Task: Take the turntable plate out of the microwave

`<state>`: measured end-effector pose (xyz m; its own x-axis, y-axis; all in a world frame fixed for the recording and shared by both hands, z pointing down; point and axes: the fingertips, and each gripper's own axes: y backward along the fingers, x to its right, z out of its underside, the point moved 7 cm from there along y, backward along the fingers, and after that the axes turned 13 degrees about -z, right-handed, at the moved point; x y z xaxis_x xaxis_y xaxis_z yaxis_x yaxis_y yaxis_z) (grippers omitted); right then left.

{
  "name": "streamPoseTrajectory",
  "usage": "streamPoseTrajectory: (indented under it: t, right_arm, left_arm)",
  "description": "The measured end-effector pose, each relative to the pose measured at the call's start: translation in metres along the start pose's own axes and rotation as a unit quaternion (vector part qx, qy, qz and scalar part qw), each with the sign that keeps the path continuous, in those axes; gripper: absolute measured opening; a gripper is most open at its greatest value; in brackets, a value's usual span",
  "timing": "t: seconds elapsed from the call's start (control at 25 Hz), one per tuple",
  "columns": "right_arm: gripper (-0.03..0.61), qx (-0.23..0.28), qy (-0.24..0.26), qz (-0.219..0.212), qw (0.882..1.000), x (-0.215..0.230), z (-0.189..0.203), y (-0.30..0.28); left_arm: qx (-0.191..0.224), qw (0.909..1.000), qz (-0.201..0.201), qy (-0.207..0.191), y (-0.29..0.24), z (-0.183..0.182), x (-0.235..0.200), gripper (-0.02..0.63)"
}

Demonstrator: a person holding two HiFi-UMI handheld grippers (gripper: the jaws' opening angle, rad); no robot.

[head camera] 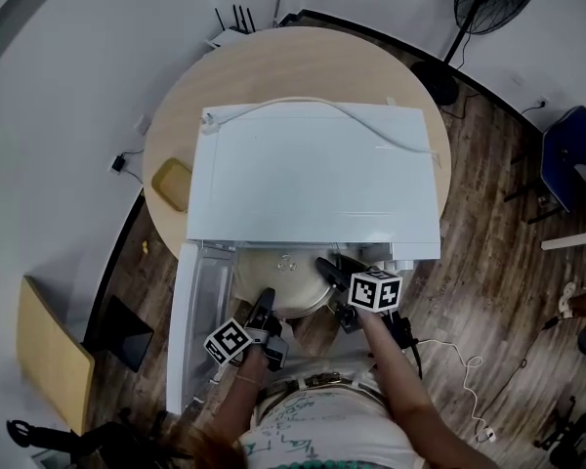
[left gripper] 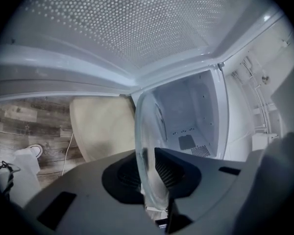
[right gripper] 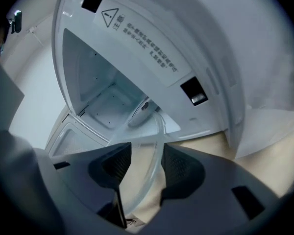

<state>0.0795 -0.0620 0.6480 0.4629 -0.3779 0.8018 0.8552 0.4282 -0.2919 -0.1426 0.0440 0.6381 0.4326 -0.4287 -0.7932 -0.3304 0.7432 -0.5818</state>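
The clear glass turntable plate (head camera: 285, 279) sticks halfway out of the front of the white microwave (head camera: 313, 174). My left gripper (head camera: 265, 311) is shut on the plate's near rim. In the left gripper view the plate (left gripper: 142, 131) stands on edge, pinched between the pads of the left gripper (left gripper: 149, 174). My right gripper (head camera: 329, 270) is at the plate's right rim. In the right gripper view the plate's rim (right gripper: 157, 153) runs between the right gripper's (right gripper: 146, 162) pads, close to the right pad, with a gap to the left one.
The microwave door (head camera: 188, 332) hangs open at the left, beside my left gripper. The microwave sits on a round wooden table (head camera: 273, 62), with a white cable (head camera: 371, 130) across its top and a yellow pad (head camera: 172, 184) at its left. The wooden floor lies below.
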Motion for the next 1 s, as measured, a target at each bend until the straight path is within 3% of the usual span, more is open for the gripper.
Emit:
streamPoseTrajectory:
  t: [0.16, 0.56, 0.8, 1.0]
  right_arm:
    - [0.159, 0.005, -0.038, -0.025, 0.999, 0.005, 0.002, -0.007]
    - [0.129, 0.016, -0.063, -0.047, 0.997, 0.002, 0.003, -0.012]
    - [0.084, 0.067, -0.108, -0.085, 0.988, 0.000, 0.013, -0.005]
    - [0.060, 0.099, -0.146, -0.101, 0.979, -0.001, 0.021, 0.006]
  left_arm:
    - [-0.013, 0.9999, 0.005, -0.003, 0.004, 0.007, -0.005, 0.066]
    - [-0.002, 0.9998, 0.011, -0.019, 0.009, 0.007, -0.008, 0.069]
    - [0.017, 0.9978, 0.024, -0.059, 0.017, 0.006, -0.008, 0.077]
    - [0.020, 0.9968, 0.036, -0.068, 0.021, 0.013, -0.009, 0.078]
